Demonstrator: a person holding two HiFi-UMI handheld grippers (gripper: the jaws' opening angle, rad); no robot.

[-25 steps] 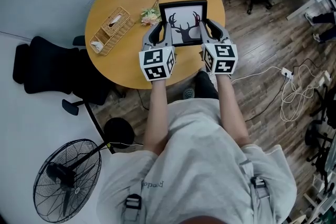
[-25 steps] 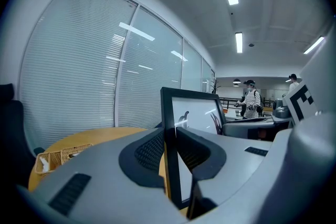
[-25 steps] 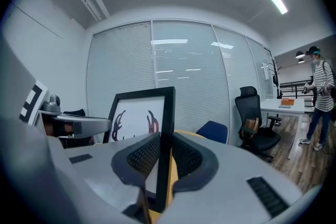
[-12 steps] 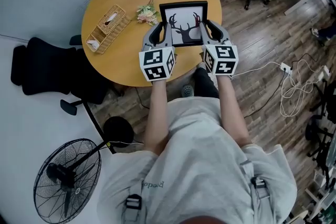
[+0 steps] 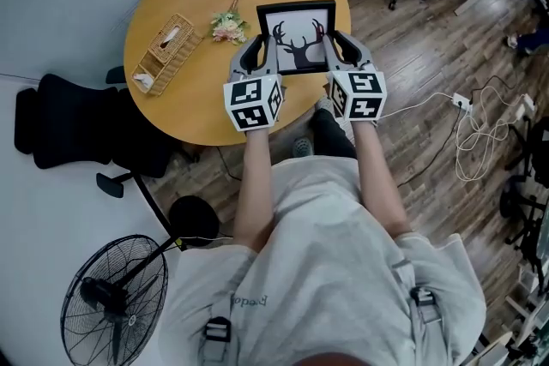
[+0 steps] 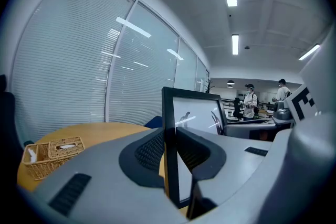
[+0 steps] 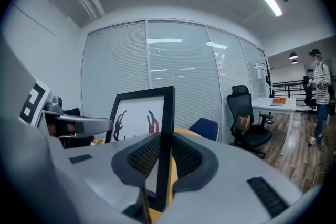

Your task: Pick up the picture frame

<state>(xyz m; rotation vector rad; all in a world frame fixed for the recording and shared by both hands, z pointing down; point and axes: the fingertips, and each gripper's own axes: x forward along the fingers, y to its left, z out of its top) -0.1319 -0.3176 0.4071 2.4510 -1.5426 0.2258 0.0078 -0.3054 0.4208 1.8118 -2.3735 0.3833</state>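
Moved since a second ago: the picture frame (image 5: 296,34) has drawn away from the flowers (image 5: 228,27), so the gap at its 9 o'clock side is wider; both tongs have gone with it and are no wider or narrower than they were.
Table (image 5: 197,107): round, wooden top, at the person's 12 o'clock.
Picture frame, place: over the table's 3 o'clock part, held between the two tongs, its antler print tipped up toward the person. From here I cannot tell whether its lower edge has left the wood.
Picture frame, handling: I judge it light and stiff, with thin black rails. The glazed front looks slick and breakable, so a twist or a knock on the table edge is the risk.
Picture frame, where to hold: on the two side rails, low down, one tong per side, so that it stays level. That is where it is held now.
Left gripper (image 5: 259,47): clamped on the rail at the frame's 9 o'clock side, ribbed pads on either face of it.
Right gripper (image 5: 334,45): clamped likewise on the 3 o'clock rail.
Basket (image 5: 163,51): woven, at the frame's 9 o'clock beyond the flowers, well apart.
Flowers: a small sprig lying flat, near the frame but not touching it.
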